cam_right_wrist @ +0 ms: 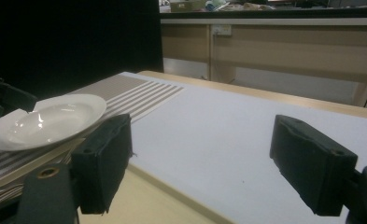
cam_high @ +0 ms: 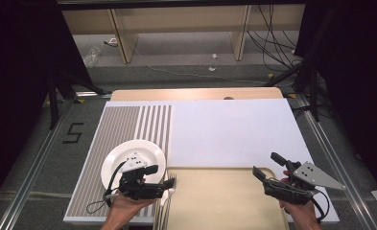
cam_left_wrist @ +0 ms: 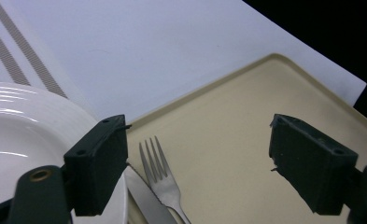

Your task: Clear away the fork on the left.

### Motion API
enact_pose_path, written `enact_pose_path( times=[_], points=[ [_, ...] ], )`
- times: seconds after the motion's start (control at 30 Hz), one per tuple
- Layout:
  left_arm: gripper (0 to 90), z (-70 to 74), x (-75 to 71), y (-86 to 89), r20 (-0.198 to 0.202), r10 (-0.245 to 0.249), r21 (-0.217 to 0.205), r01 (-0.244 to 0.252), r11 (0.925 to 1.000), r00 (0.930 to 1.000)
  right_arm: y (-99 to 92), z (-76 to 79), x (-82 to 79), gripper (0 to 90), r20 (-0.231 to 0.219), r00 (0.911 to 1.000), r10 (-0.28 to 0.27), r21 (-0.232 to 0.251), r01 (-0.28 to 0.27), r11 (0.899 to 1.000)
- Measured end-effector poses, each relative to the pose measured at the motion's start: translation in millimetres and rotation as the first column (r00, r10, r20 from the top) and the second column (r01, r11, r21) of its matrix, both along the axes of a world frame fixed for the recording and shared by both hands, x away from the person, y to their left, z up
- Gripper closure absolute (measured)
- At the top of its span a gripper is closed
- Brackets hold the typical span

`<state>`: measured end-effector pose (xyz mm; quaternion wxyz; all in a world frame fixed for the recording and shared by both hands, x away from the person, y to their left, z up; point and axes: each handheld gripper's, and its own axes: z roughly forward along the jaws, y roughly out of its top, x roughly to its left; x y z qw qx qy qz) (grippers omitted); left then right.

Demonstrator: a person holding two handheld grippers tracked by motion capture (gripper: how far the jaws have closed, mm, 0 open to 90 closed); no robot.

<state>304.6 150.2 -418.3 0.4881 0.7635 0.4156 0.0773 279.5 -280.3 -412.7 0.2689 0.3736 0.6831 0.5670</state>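
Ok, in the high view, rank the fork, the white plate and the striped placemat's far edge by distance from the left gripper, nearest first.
From the left gripper:
1. Fork, beside the jaws on the tray's left edge.
2. White plate, just beyond, on the mat.
3. Striped placemat's far edge, farthest up the table.

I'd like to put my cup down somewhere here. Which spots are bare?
Most room: the white sheet beyond the beige tray, right of the striped mat. The tray's middle is bare too. It is crowded at the near left, where the plate, fork and knife lie under the left tongs.
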Motion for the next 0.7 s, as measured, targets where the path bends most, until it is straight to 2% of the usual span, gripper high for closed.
enact_pose_path(
  times=[0.2, 0.4, 0.57, 0.7],
  points=[
    [19.2, 1.7, 0.0, 11.4, -0.002, 0.043, -0.049, -0.043, 0.9979, 0.9991, -1.9, -0.3, -0.1, 21.8, -0.006, 1.0000, -0.002, 0.009, 0.002, 1.000],
    [19.1, 0.8, -1.0, 21.7, -0.013, 0.076, -0.066, -0.077, 0.9949, 0.9970, -1.1, -0.5, 0.2, 21.7, -0.006, 1.0000, 0.001, 0.009, -0.001, 1.000],
    [19.1, -0.5, -2.5, 32.6, -0.014, 0.118, -0.079, -0.119, 0.9898, 0.9929, -2.0, -0.3, 0.2, 21.8, -0.004, 1.0000, -0.001, 0.010, 0.001, 1.000],
    [19.1, -0.7, -4.1, 40.9, -0.029, 0.140, -0.111, -0.142, 0.9836, 0.9897, -0.7, -0.2, 0.0, 21.7, -0.002, 1.0000, 0.003, 0.008, -0.003, 1.000]
  ],
)
